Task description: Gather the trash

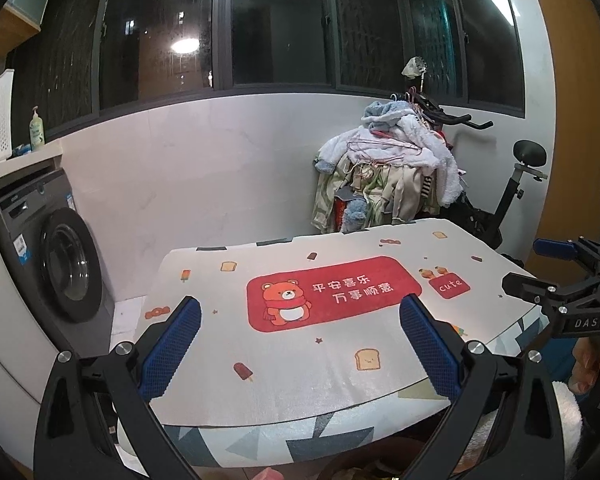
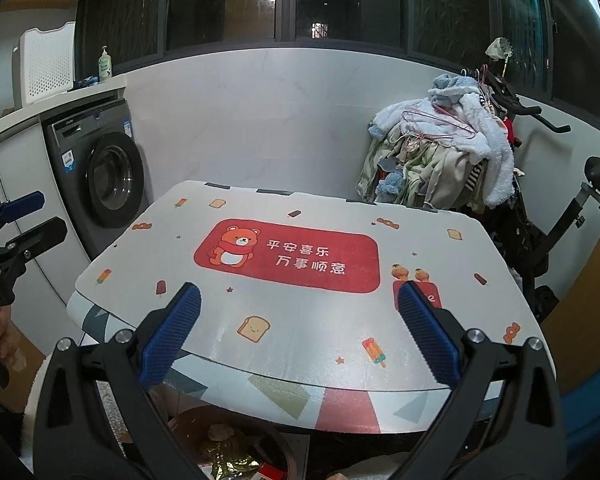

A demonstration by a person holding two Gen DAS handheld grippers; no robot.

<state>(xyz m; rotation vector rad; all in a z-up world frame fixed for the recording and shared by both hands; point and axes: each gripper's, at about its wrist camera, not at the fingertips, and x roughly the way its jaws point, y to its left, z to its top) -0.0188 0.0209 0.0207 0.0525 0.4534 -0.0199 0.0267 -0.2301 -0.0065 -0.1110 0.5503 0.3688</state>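
Note:
A low table carries a white mat (image 1: 300, 364) printed with a red bear panel; it also shows in the right wrist view (image 2: 300, 320). No trash lies on the mat. Below the table's front edge, in the right wrist view, a round brown bin (image 2: 188, 424) holds crumpled wrappers, one gold (image 2: 228, 462). My left gripper (image 1: 300, 348) is open and empty over the mat's near edge; it also shows from the side at the left of the right wrist view (image 2: 36, 220). My right gripper (image 2: 300, 340) is open and empty above the front edge; it also shows at the right of the left wrist view (image 1: 540, 268).
A grey washing machine (image 1: 56, 260) stands at the left under a counter with a soap bottle (image 1: 36, 130). A heap of clothes (image 1: 388, 172) covers an exercise bike (image 1: 516, 196) behind the table at the right. Dark windows run along the back wall.

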